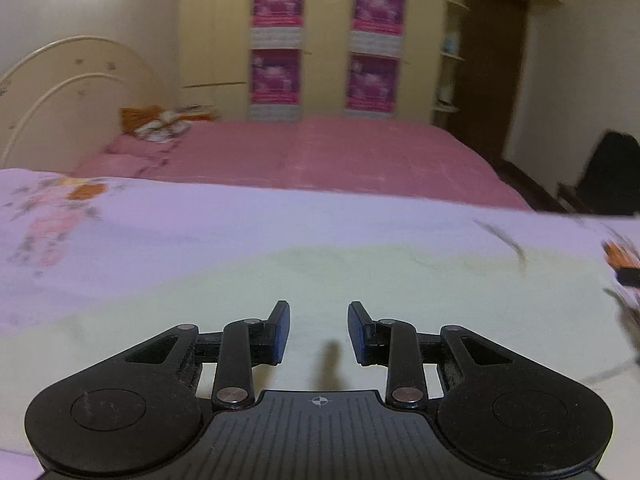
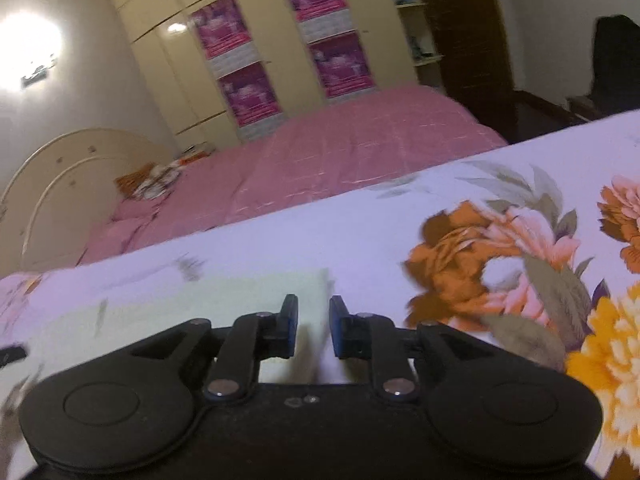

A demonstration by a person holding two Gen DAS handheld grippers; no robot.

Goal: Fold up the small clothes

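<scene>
Blurred: posters (image 1: 276, 40) on wardrobe (image 1: 328, 8), 12 o'clock. Pale green cloth (image 1: 360, 280) partly hidden under left gripper (image 1: 319, 332), 6 o'clock.

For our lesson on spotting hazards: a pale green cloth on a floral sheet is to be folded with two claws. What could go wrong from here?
1. The left claw and right claw each show a gap with no cloth visibly pinched, so a lift may leave it behind.
2. The cloth lies flat on the sheet, so a claw may pinch both.
3. The right claw sits near the cloth's edge, so the fold may go askew.
</scene>
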